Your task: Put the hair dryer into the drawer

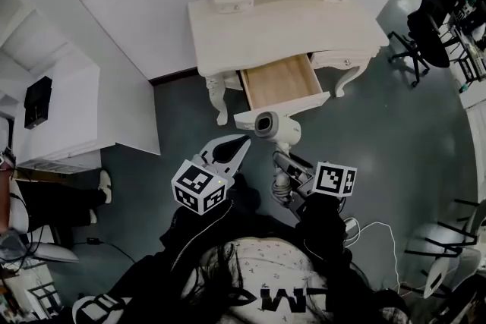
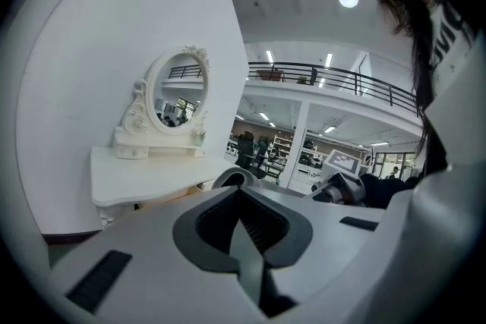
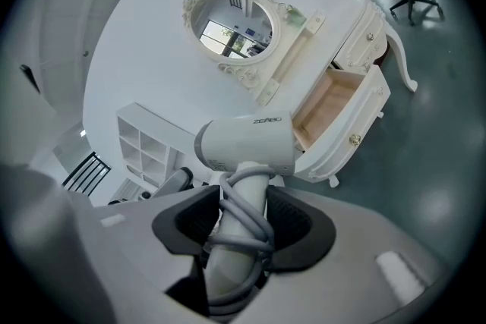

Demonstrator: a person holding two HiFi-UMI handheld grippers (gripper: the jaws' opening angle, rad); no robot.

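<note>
A white hair dryer [image 1: 267, 124] with a grey cord wound round its handle hangs over the dark floor, just in front of the open wooden drawer [image 1: 282, 80] of the white dressing table [image 1: 288, 23]. My right gripper [image 1: 288, 165] is shut on the handle. In the right gripper view the hair dryer [image 3: 247, 144] stands up between the pads of the right gripper [image 3: 241, 228], with the drawer [image 3: 328, 104] beyond it. My left gripper [image 1: 240, 146] hovers just left of the dryer, shut and holding nothing. In its own view the left gripper [image 2: 241, 218] faces the dressing table [image 2: 144, 177].
An oval mirror [image 3: 231, 23] tops the dressing table. A white shelf unit [image 1: 72, 114] stands at the left against the wall. A black office chair [image 1: 425, 30] is at the far right, more chairs [image 1: 448, 246] at the lower right, and a white cable [image 1: 383, 235] lies on the floor.
</note>
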